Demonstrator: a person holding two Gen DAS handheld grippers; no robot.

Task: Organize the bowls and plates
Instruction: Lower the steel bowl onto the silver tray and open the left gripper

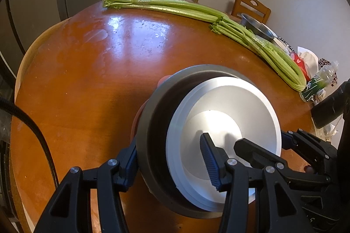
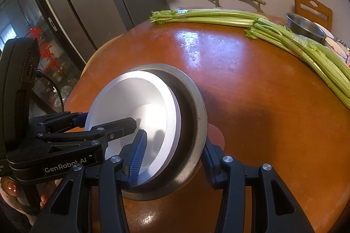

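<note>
Stack of dishes, white bowl (image 1: 225,123) nested in a dark grey bowl (image 1: 153,123), sits on the round brown desk (image 1: 87,71) on the near side of the celery (image 1: 175,7). Left claw (image 1: 172,158) is clenched on the stack's rim from one side, one finger inside, one outside. Right claw (image 2: 172,154) grips the opposite rim likewise; a steel bowl (image 2: 305,25) stands beyond the celery.
</note>
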